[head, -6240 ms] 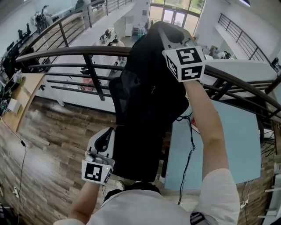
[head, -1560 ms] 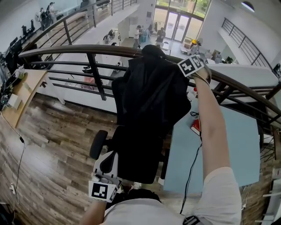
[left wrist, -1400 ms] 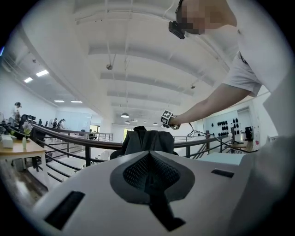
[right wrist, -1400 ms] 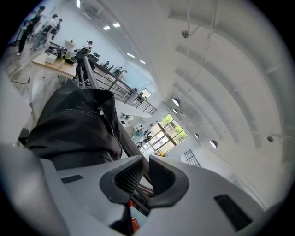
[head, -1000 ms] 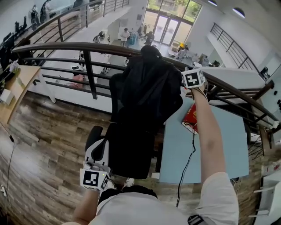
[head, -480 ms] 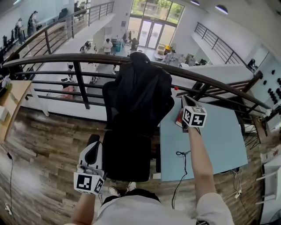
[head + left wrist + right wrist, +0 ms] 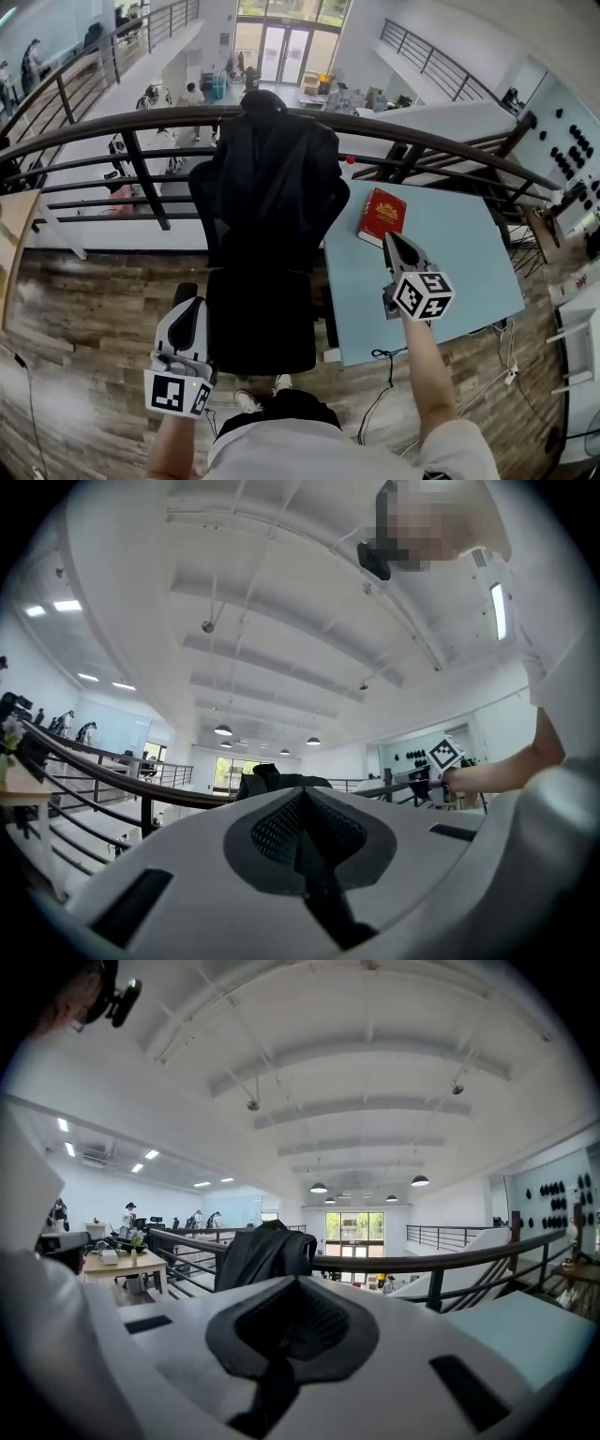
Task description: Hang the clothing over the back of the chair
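Jacket (image 7: 272, 178), black, hangs draped over the back of the black office chair (image 7: 261, 323). Its collar is bunched at the headrest and its body covers the backrest down toward the seat. The chair stands just in front of a dark curved railing (image 7: 94, 131) and beside a pale blue table (image 7: 450, 253), where a red book (image 7: 382, 215) lies near the far left corner.

The right gripper (image 7: 392, 242) hovers above the table's left part, just short of the book and well apart from the jacket. Its own view shows the jaws pressed together with nothing between them. The left gripper (image 7: 190, 307) is held low beside the seat's left edge, pointing roughly level toward the railing. Its jaws are likewise closed tight, pads meeting, and empty. Neither gripper touches the jacket.

A black cable (image 7: 380, 356) trails off the table's near edge. Wood-plank floor (image 7: 84, 300) spreads below, and an open hall lies beyond the railing.
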### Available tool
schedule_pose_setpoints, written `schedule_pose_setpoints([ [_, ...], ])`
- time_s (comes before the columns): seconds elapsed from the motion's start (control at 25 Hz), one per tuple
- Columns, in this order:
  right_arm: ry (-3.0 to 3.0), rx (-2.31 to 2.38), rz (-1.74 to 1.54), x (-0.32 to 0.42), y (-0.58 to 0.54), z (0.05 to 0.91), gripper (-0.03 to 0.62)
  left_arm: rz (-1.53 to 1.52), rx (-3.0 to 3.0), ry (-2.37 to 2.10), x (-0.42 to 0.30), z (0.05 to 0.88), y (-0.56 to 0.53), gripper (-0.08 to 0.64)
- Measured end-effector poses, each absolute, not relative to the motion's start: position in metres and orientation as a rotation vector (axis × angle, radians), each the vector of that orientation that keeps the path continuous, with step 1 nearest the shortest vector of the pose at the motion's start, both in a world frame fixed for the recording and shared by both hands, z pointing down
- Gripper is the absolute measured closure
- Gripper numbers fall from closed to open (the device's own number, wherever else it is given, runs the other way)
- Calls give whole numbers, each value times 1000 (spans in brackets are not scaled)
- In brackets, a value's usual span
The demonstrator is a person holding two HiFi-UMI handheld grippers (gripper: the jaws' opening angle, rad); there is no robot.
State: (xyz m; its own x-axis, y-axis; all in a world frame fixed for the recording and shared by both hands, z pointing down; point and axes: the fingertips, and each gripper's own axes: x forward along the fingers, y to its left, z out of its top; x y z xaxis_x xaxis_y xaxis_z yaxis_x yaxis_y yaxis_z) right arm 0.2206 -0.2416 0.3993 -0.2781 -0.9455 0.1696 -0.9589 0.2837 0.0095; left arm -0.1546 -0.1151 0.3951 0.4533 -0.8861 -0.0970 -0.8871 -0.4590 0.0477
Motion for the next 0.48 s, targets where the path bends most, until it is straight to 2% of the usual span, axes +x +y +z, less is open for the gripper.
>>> schedule_pose_setpoints([
  [0.48, -2362, 1893, -9, 259, -144, 358, 574, 190, -2556, 1710, -179, 366, -120, 537],
])
